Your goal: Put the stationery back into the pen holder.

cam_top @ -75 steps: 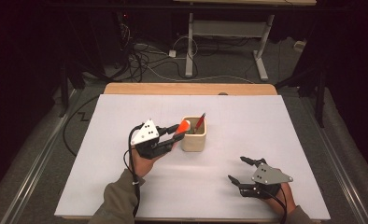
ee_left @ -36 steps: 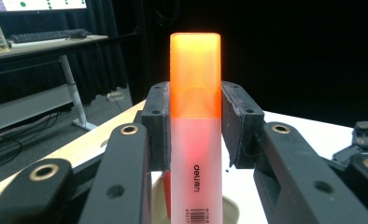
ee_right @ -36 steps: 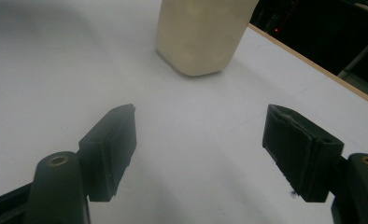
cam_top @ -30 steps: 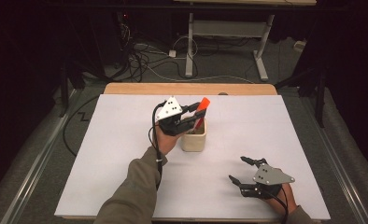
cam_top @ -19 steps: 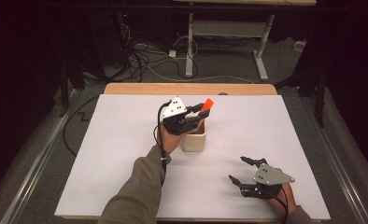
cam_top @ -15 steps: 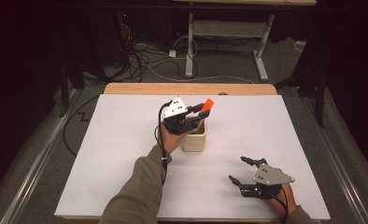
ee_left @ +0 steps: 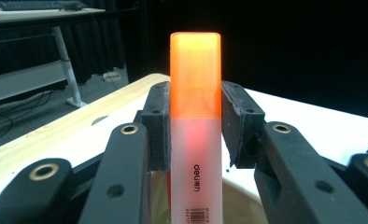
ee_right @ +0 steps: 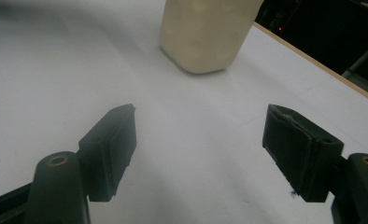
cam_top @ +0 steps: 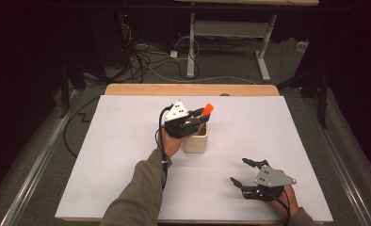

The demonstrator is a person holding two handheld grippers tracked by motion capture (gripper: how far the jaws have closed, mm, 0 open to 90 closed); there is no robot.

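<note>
From the high view, your left gripper (cam_top: 198, 116) sits over the cream pen cup (cam_top: 195, 140) near the middle of the white table (cam_top: 117, 155), its jaws pinching an orange highlighter (cam_top: 205, 109) whose capped end sticks up and to the right, above the cup's far rim. Your left hand (cam_top: 170, 142) is just left of the cup, sleeve trailing back toward the near edge. Your right gripper (cam_top: 244, 173) rests low at the near right of the table, well apart from the cup, its jaws spread with nothing between them. Beyond the table's wooden far edge (cam_top: 188, 89) you can see a tangle of cables (cam_top: 146, 56) on the dark floor and the white legs of a desk (cam_top: 226, 33).

In the left gripper view, your two pads (ee_left: 156, 123) are pressed against either side of the highlighter (ee_left: 194, 135), which stands upright between them: translucent orange cap on top, frosted white barrel below with "deli" printed on it and a barcode at the bottom. The pale rim of the cup (ee_left: 240, 200) shows just under the jaws, behind the barrel. The white table surface (ee_left: 313, 121) runs off behind.

In the right gripper view, your jaws stand wide apart, holding nothing, close over the white table (ee_right: 196, 135). The cream cup (ee_right: 205, 32) stands farther off, straight ahead, apart from both pads (ee_right: 114, 142). The wooden table edge (ee_right: 313, 58) runs along the far right.
</note>
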